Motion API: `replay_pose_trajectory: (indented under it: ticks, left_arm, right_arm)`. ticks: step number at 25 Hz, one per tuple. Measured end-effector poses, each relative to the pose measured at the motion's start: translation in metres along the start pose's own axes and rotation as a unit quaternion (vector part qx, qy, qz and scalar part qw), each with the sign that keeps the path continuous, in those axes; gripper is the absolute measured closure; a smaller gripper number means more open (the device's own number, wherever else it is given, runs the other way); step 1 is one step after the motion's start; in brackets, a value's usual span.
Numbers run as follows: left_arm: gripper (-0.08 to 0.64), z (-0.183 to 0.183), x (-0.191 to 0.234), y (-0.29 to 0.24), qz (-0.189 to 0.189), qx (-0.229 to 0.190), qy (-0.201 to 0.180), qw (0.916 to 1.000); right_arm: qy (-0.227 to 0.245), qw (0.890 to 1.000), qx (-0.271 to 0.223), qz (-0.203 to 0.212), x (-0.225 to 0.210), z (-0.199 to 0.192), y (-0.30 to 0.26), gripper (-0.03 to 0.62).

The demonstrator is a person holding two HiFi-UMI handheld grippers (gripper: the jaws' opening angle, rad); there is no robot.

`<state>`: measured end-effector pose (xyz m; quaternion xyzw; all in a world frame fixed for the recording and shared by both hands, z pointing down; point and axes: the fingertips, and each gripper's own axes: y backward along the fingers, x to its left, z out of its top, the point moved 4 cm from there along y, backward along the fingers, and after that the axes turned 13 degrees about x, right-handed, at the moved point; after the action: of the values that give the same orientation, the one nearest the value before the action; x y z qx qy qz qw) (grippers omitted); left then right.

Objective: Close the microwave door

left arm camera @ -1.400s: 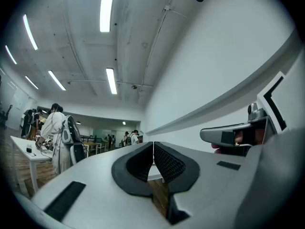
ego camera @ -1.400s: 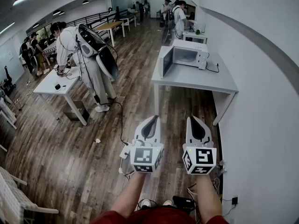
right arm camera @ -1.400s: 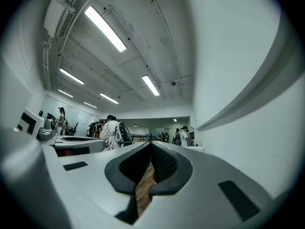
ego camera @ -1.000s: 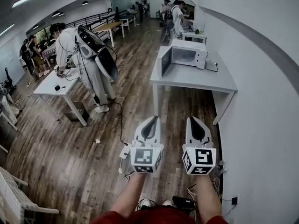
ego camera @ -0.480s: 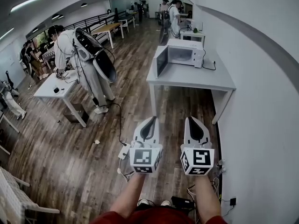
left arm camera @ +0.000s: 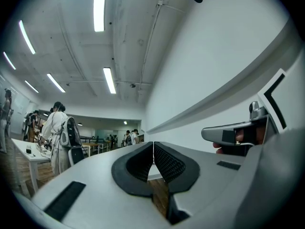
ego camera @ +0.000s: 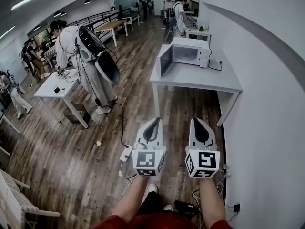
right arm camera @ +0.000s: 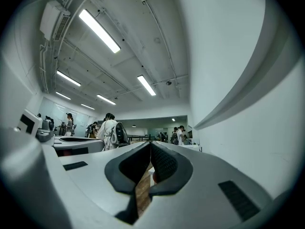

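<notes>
Standing at the far end of a long grey rectangular counter [ego camera: 200,82], close to the white wall [ego camera: 267,109]: one white box-shaped microwave oven [ego camera: 191,52]. Its door [ego camera: 165,61] is swung wide open at the oven's left side, with the pale cavity exposed. A thin dark cable [ego camera: 215,67] lies on the counter just right of the oven.

Left gripper [ego camera: 155,121]: white shell, black-lined fingers [left arm camera: 167,163], square-marker cube at the rear. It is held out in front of the person over the brown wood-plank floor [ego camera: 71,151], well apart from the counter and the oven. The fingers are pressed together at their tips with nothing between them.

Right gripper [ego camera: 197,121]: same build, held beside the left one at the same level and pointing the same way. Its fingers [right arm camera: 164,163] also meet at the tips and pinch nothing.

Other items:
- One person in white clothing [ego camera: 69,44] with a large dark-and-white pack on the back, standing left of the grey counter at a white rectangular side counter [ego camera: 50,89] that carries small dark objects.
- One white power strip with cords [ego camera: 127,153] on the floor, just left of the left gripper.
- One small white counter [ego camera: 196,33] beyond the oven, with people [ego camera: 178,8] standing near it.
- One wooden-topped counter [ego camera: 110,26] further back on the left.
- One white slatted chair [ego camera: 14,202] at the lower left edge.
</notes>
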<state>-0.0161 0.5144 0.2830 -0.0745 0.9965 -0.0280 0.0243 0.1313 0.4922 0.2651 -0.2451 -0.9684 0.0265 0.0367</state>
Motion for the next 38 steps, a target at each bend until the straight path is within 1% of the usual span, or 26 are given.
replay_pose_trajectory:
  ticks: [4,10,15,25,30,38]
  left_arm:
    - [0.532,-0.004,0.018,-0.022,-0.001,-0.002,0.007,1.0]
    - [0.532,-0.003,0.06,-0.06,-0.005,-0.003,0.013,0.9999]
    - [0.533,-0.004,0.1,-0.091,0.0,0.0,-0.002,1.0]
    - [0.532,-0.005,0.183,-0.142,-0.01,-0.012,0.019,0.9997]
    - [0.532,-0.007,0.206,-0.164,-0.014,-0.01,0.022,0.9996]
    - [0.532,-0.016,0.22,-0.213,-0.015,0.0,0.021,0.9997]
  right_arm:
    - [0.011,1.0,0.006,0.003,0.005,-0.003,-0.028,0.566]
    - [0.02,1.0,0.011,0.004,0.018,0.004,-0.086,0.566]
    - [0.018,1.0,0.014,0.006,0.033,0.008,-0.138,0.566]
    - [0.032,0.999,0.015,0.007,0.072,0.016,-0.23,0.566]
    - [0.034,0.999,0.014,0.004,0.076,0.017,-0.258,0.566]
    - [0.026,1.0,0.016,0.004,0.059,0.008,-0.31,0.566]
